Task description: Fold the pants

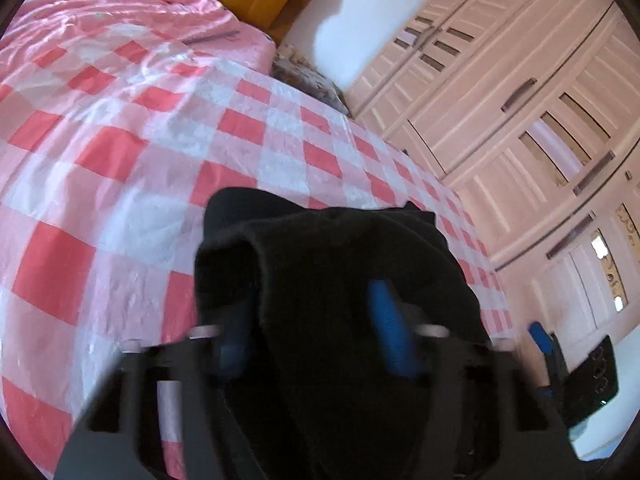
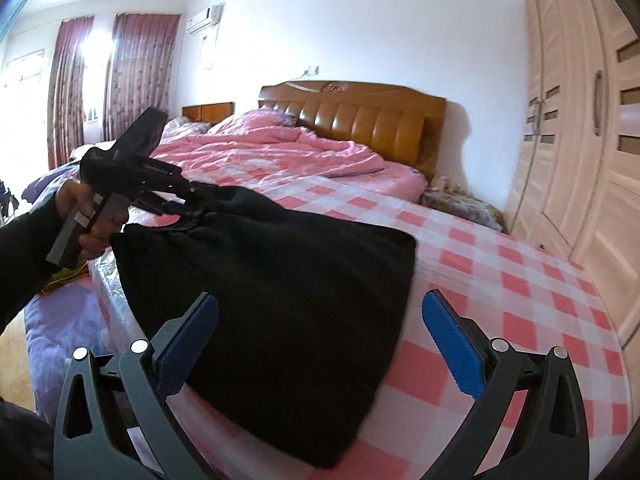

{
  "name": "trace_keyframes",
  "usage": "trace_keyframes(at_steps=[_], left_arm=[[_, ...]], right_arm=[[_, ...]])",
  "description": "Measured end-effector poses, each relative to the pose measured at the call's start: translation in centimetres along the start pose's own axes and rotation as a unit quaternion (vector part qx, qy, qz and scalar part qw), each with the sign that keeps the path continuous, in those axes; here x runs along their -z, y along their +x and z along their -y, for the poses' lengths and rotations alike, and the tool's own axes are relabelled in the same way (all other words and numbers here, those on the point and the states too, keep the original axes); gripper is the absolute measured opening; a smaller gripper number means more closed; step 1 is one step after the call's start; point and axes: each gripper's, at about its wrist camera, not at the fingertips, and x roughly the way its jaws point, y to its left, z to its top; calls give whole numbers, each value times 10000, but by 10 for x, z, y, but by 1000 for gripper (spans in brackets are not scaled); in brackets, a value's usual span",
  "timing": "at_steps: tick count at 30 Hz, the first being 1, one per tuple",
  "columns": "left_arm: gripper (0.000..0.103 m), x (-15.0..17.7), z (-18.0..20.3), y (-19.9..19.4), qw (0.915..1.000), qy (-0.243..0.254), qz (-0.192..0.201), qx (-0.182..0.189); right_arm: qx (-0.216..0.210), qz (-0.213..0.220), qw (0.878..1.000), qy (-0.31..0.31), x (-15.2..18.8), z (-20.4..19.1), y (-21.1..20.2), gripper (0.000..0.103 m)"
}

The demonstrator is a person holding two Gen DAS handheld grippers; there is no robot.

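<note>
The black pants [image 2: 280, 300] lay already doubled into a thick bundle on the bed [image 2: 520, 280], near its 7 o'clock corner in the right wrist view, with one end lifted off the checked cover. I judged them soft and limp, fairly heavy for cloth, with a matte knit that should not slip between rubber pads but would sag wherever it was unsupported. The best hold looked to be the bunched, gathered edge at 10 o'clock, and the free lower corner toward 6 o'clock.

My left gripper [image 2: 188, 200] had that gathered edge: from the right wrist view its jaws were pinched together on the cloth, and in its own camera the black fabric draped over and between the blue pads [image 1: 390, 332], hiding much of them. My right gripper [image 2: 320, 344] hovered over the near end of the bundle with its jaws spread wide, blue fingers on either side of the cloth and gripping nothing.

Beyond the pants, a rumpled pink quilt [image 2: 272, 148] sat at 12 o'clock before the brown headboard [image 2: 360, 120], and a pale wardrobe [image 2: 580, 140] stood at 3 o'clock.
</note>
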Motion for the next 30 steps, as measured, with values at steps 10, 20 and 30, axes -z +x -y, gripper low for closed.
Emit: trace_keyframes(at_steps=[10, 20, 30], left_arm=[[7, -13, 43, -58, 9982, 470, -297, -241], [76, 3, -10, -37, 9972, -558, -411, -289], [44, 41, 22, -30, 9964, -186, -767, -323]], right_arm=[[-141, -796, 9965, 230, 15, 7, 33, 98], [-314, -572, 9976, 249, -2, 1, 21, 98], [-313, -830, 9960, 117, 5, -13, 35, 98]])
